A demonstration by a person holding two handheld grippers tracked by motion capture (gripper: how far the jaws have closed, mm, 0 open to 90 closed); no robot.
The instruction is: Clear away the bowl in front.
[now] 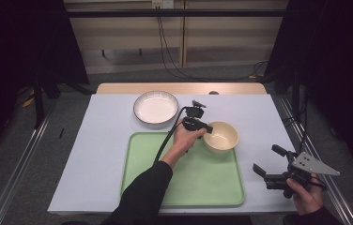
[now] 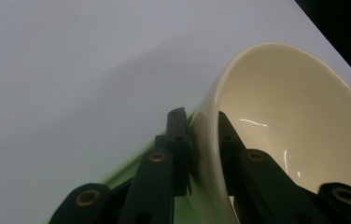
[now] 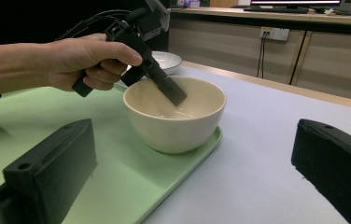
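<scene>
Black left claw [image 1: 204, 130] is clamped on the near-left rim of the cream bowl [image 1: 221, 136], one jaw inside the wall, one outside, as the left gripper view shows close up. Bowl sits at the far right corner of the green tray [image 1: 184, 187], its base on the tray in the right gripper view, just inside the tray's edge. Left hand [image 1: 186, 138] wraps the handle, cable trailing back over the tray. Right claw [image 1: 271, 165] hangs wide apart and empty off the tray's right edge, near the table's [image 1: 99, 154] front right corner, pointed at the bowl. White plate [image 1: 156, 108] lies on the table just past the tray's far edge.

Risks, as a judgement: grip is on one thin glazed rim only, so a lift could tilt or slip the bowl. Dragging it right could tip it over the tray lip. A swing toward the far edge could knock the plate.
</scene>
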